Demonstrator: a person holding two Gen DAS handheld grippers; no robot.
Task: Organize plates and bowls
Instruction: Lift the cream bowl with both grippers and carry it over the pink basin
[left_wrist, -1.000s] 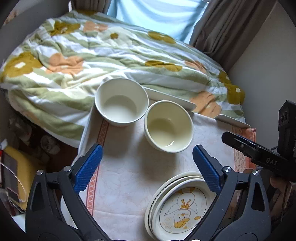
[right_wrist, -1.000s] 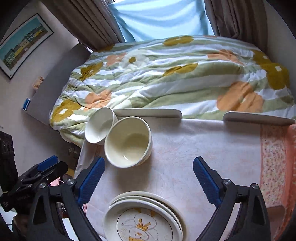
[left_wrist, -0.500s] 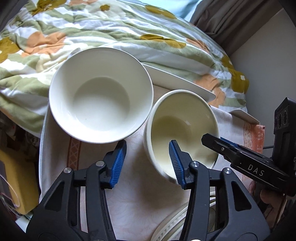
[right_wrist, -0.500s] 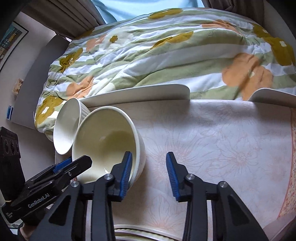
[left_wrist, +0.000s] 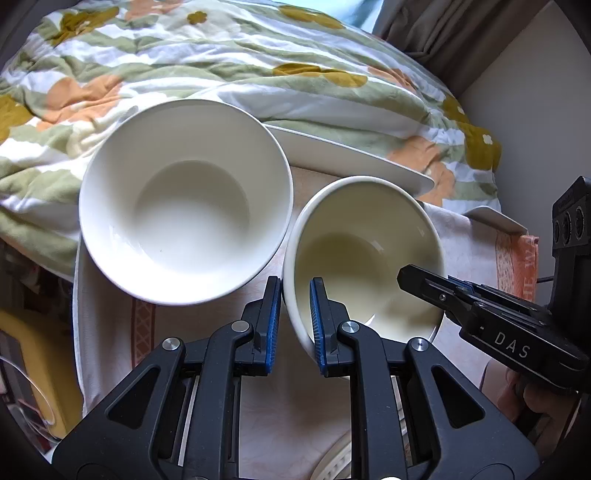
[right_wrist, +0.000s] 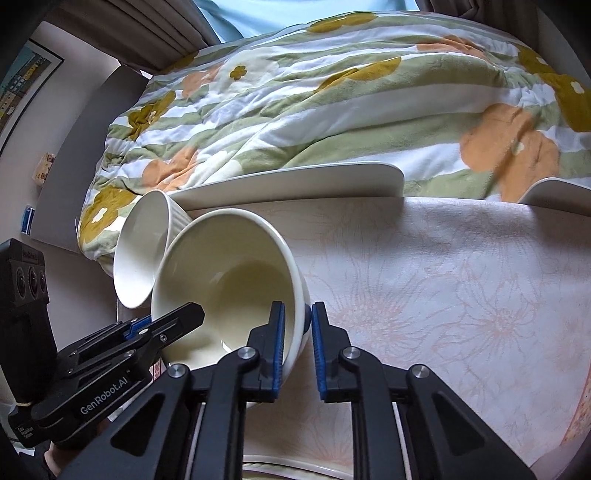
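Observation:
Two bowls stand on the cloth-covered table. A cream bowl (left_wrist: 365, 254) sits right of a white bowl (left_wrist: 184, 206). My left gripper (left_wrist: 293, 325) is shut on the cream bowl's near-left rim, one finger inside and one outside. My right gripper (right_wrist: 297, 350) is shut on the same cream bowl (right_wrist: 229, 280) at its right rim. The white bowl (right_wrist: 144, 251) touches it on the far left. A stack of plates (right_wrist: 295, 465) peeks in at the bottom edge, mostly hidden.
A floral duvet (left_wrist: 221, 66) on a bed lies right behind the table. White chair backs or rails (right_wrist: 295, 181) run along the table's far edge. The flowered tablecloth (right_wrist: 461, 295) stretches to the right. A wall rises at right.
Both grippers moved forward onto the cream bowl and closed on its rim from opposite sides. The bowl now looks tilted.

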